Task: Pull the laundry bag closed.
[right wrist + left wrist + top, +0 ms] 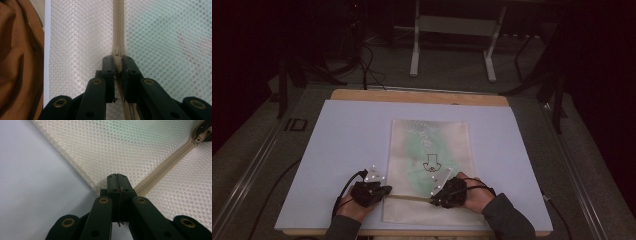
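Mesh bag [430,150] lies flat on our mat [347,150]. Left gripper [117,180] pinches its corner; right gripper [117,65] clamps the zipper pull [117,53].

A wooden table [422,96] carries a white board [347,150] bearing a mesh bag [432,145].

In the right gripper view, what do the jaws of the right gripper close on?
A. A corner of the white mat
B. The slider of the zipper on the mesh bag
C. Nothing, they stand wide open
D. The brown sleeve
B: in the right gripper view the right gripper has its jaws shut on the zipper slider of the mesh bag, right on the beige zipper line.
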Available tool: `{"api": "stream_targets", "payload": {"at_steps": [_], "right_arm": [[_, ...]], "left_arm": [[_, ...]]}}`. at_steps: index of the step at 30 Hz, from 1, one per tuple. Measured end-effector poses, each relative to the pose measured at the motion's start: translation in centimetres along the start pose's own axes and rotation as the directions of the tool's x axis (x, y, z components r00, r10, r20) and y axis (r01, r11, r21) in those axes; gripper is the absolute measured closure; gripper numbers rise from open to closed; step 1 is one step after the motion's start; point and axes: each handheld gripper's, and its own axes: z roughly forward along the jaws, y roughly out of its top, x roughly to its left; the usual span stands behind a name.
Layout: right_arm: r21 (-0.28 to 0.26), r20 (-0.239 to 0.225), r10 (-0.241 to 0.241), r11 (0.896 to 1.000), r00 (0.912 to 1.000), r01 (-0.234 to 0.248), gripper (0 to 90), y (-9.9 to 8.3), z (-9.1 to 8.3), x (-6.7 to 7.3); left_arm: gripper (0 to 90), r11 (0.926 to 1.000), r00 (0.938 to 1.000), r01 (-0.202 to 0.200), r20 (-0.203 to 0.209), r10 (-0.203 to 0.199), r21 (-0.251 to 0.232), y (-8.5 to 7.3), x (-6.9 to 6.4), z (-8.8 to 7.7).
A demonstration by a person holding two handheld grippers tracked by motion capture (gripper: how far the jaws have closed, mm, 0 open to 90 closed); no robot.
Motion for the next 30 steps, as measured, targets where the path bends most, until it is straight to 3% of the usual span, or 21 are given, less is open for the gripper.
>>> {"api": "stream_targets", "payload": {"at_steps": [30], "right_arm": [[0.007,0.003,0.025,1.000,0.9997,-0.025,82.5,-1.7,-1.2,-0.1]], "left_arm": [[89.4,1.0000,1.0000,0.000,0.003,0.000,0.004,0.0,0.1,0.0]]}}
